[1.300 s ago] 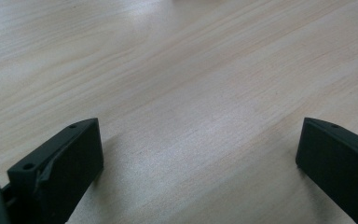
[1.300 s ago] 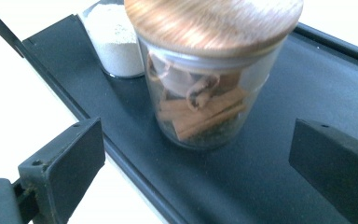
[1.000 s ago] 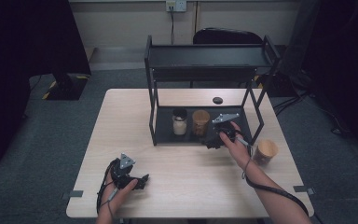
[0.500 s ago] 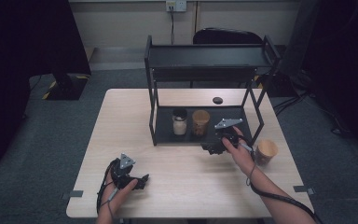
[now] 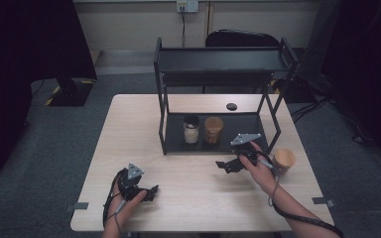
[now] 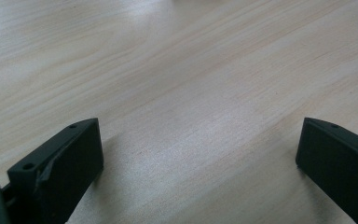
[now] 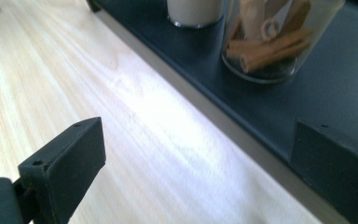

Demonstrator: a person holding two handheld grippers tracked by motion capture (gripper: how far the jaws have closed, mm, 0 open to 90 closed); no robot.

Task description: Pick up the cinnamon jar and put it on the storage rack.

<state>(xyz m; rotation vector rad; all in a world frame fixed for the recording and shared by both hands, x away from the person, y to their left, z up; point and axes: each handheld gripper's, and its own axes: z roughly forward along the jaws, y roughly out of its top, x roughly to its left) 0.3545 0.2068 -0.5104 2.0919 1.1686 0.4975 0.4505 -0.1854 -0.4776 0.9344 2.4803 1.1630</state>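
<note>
My right gripper [image 5: 226, 165] hangs wide open and empty before the shelf [image 5: 238, 145]; the cinnamon jar [image 7: 275, 39] stands just inside. I should approach level (left gripper [image 5: 151, 191] idle, open).

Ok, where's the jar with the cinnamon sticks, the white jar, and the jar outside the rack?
cinnamon jar [image 7: 270, 42]: right gripper view, glass side.
white jar [image 5: 191, 133]: high view, its body.
lone jar [image 5: 284, 159]: high view, its lid.

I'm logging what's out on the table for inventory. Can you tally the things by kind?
Jars: 3 (white-filled jar and cinnamon-stick jar on the rack's bottom shelf, wooden-lidded jar on the table)
Black racks: 1
Small black round objects: 1
Total: 5
</note>
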